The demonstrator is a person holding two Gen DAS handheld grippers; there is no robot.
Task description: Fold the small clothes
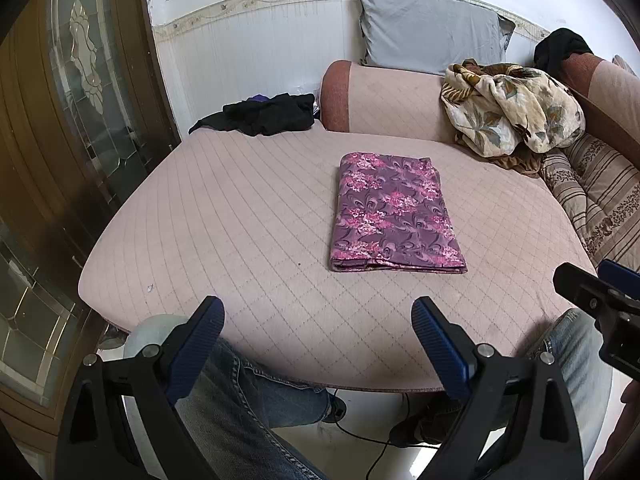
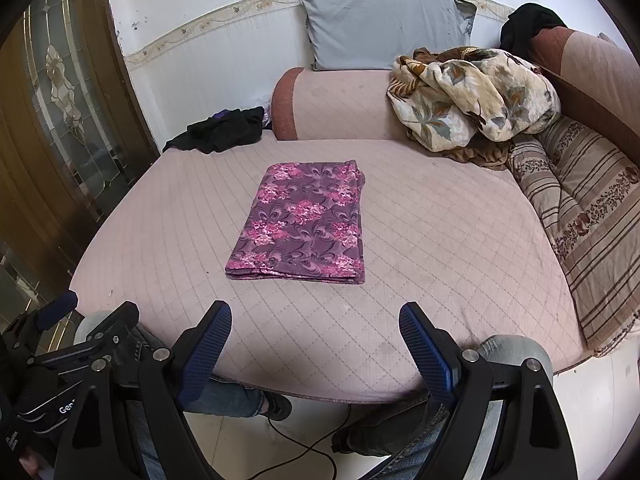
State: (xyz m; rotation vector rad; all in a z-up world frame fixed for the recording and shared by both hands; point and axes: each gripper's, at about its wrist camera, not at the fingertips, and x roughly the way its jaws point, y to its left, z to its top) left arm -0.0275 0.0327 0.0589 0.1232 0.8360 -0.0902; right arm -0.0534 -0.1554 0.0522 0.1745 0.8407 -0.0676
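Both my left tool (image 1: 318,346) and right tool (image 2: 316,344) hang spread and empty over the near edge. The floral garment (image 1: 394,212) lies folded mid-bed (image 1: 200,220). Risk: regripping only the top layer would likely drag the stack askew.

A pink quilted sofa (image 2: 440,240) fills the room; a grey pillow (image 2: 380,28) leans on the far white wall (image 2: 224,64); a glazed wooden door (image 1: 80,100) stands left; pale tiled floor (image 2: 248,440) lies near.

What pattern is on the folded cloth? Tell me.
Purple with pink floral clusters; the folded cloth shows best in the right wrist view.
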